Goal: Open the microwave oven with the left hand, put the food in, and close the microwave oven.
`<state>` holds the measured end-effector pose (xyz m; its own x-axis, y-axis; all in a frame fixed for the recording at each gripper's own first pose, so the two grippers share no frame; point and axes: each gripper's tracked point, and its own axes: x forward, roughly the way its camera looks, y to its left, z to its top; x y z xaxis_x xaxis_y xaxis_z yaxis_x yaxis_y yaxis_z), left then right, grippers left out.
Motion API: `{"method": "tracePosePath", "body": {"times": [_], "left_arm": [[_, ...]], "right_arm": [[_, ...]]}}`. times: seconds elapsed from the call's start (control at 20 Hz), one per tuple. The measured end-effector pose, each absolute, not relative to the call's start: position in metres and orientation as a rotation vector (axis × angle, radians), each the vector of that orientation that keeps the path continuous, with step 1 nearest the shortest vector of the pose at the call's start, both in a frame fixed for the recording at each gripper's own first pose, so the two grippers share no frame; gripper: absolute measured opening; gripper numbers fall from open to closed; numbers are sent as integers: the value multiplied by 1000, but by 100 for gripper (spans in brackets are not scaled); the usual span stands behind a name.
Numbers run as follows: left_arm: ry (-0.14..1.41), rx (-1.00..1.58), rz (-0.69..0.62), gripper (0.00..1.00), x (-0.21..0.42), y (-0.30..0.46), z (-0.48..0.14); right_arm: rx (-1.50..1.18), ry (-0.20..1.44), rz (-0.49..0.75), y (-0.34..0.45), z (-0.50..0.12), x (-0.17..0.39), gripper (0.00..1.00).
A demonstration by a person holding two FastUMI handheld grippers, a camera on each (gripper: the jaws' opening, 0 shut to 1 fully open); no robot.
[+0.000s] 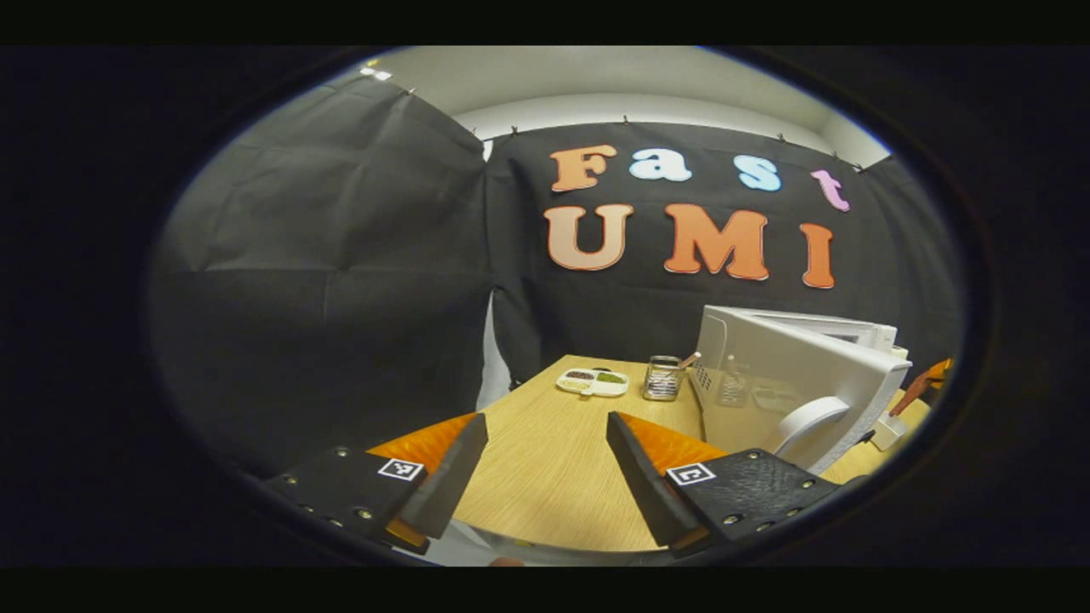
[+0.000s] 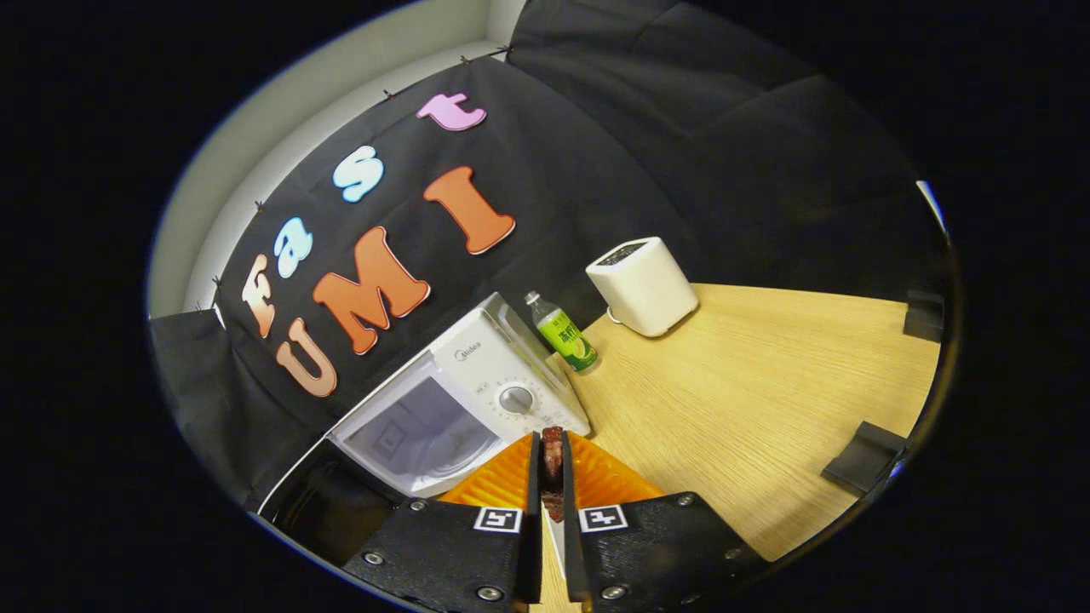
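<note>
White boxy microwave oven [image 2: 477, 387], pale wood-grain table [image 2: 749, 383], green-labelled plastic bottle [image 2: 564, 334], dark reddish food piece [image 2: 553, 464], orange ribbed gripper pads [image 1: 426, 443]

Even, moderate lighting is seen in both views, brightest on the pale ceiling strip above the booth cloth. The wooden worktop [image 1: 553, 460] is well lit ahead of the left tool [image 1: 545, 460], with only soft shadow cast beside the microwave [image 1: 792, 383]. A faint sheen is seen on the microwave door [image 2: 421, 434] just beyond the right tool [image 2: 552, 477]. Strong fisheye bending is noted toward the rims, where straight edges curve and brightness falls off. Focus is fairly sharp at centre; slight softness is seen at the margins.
</note>
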<state>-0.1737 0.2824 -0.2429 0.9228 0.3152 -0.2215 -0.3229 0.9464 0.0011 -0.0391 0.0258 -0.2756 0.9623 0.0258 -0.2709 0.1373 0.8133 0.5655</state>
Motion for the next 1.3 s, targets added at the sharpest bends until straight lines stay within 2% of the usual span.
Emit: {"method": "tracePosePath", "body": {"times": [0.45,0.8,1.3], "left_arm": [[224,-27,333,87,-166,293,-248],[239,-53,358,87,-170,312,-256],[227,-49,397,87,-168,343,-257]], "right_arm": [[660,242,130,126,-234,5,10],[693,282,239,226,-241,49,10],[680,272,175,281,-286,119,10]]}}
